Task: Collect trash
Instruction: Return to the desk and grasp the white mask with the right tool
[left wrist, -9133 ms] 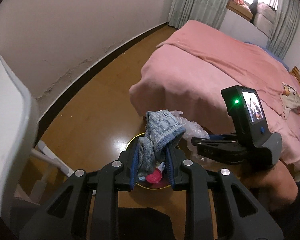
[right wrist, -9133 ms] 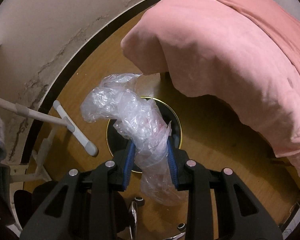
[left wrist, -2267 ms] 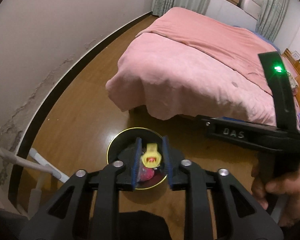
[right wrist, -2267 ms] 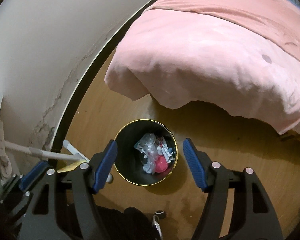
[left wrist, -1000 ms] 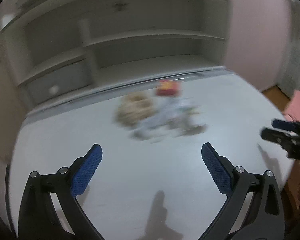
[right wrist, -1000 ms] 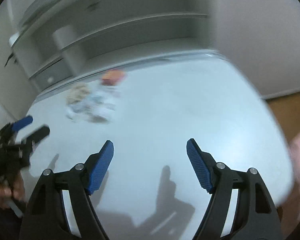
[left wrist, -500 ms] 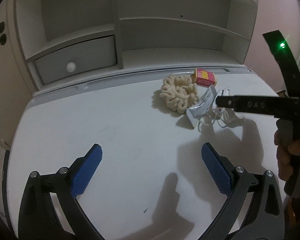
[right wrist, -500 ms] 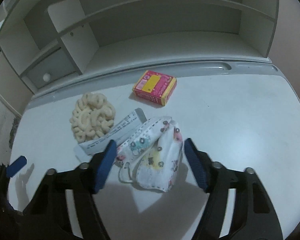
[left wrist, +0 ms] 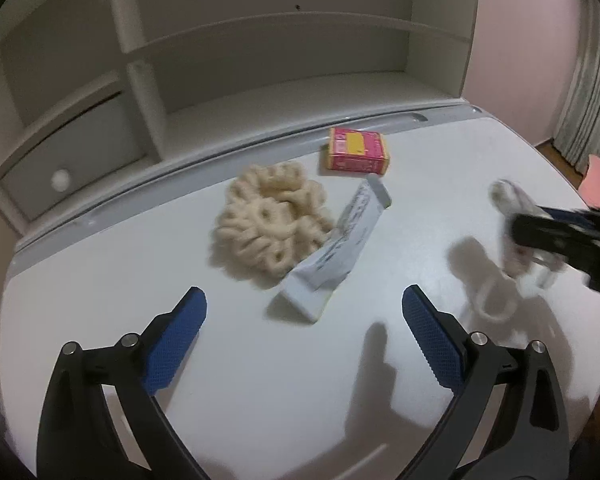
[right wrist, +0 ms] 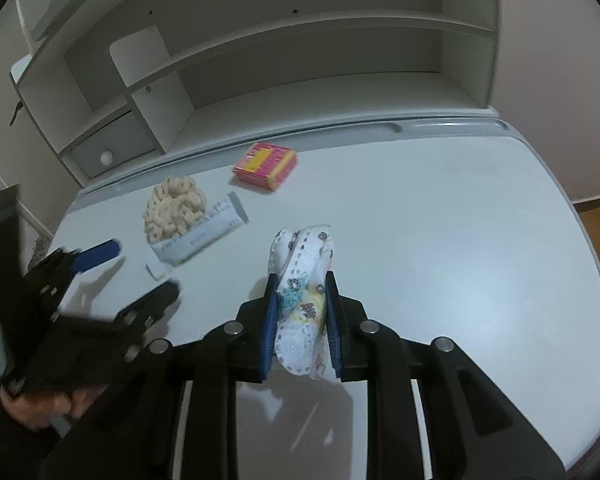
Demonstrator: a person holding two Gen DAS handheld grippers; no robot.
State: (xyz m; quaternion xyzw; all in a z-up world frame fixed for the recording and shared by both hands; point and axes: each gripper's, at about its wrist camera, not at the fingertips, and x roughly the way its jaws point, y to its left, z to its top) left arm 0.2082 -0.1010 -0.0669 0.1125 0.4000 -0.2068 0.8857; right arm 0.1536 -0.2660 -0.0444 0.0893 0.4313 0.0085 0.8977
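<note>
R fingers (right wrist: 301, 322) just closed, pinching face mask (right wrist: 302, 280) | L fingers (left wrist: 303, 336) spread wide, empty

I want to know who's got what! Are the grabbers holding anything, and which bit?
The right hand-held gripper pinches the patterned face mask across its folded middle. The left hand-held gripper is open, holding nothing.

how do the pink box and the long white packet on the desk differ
The pink box is bright pink and yellow, short and blocky; the white packet is pale with dark print, long and flat. The box sits apart near the desk's back edge; the packet lies against the cream scrunchie. Both lie untouched on the desk.
</note>
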